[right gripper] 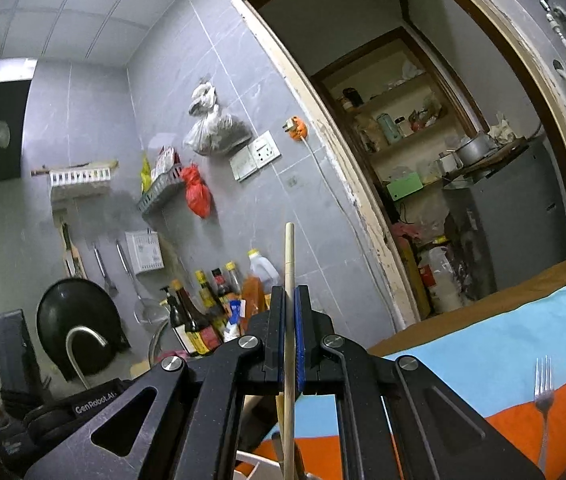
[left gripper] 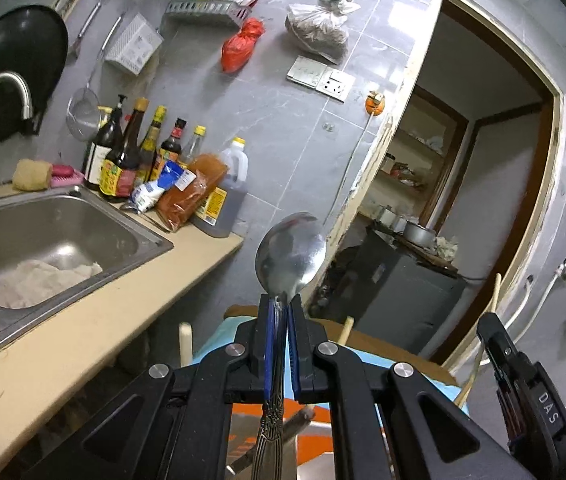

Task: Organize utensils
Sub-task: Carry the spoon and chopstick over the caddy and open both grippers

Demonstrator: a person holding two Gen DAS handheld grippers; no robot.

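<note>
My left gripper is shut on a steel spoon by its neck; the bowl points up and the patterned handle hangs down between the fingers. My right gripper is shut on a wooden chopstick that stands upright through the jaws. The right gripper also shows at the right edge of the left wrist view, with the chopstick above it. A steel fork lies on the blue and orange cloth at the lower right.
A steel sink with a rag sits in the beige counter to the left. Sauce bottles stand behind it against the grey tiled wall. A doorway opens to a storeroom with shelves. A white holder sits below the right gripper.
</note>
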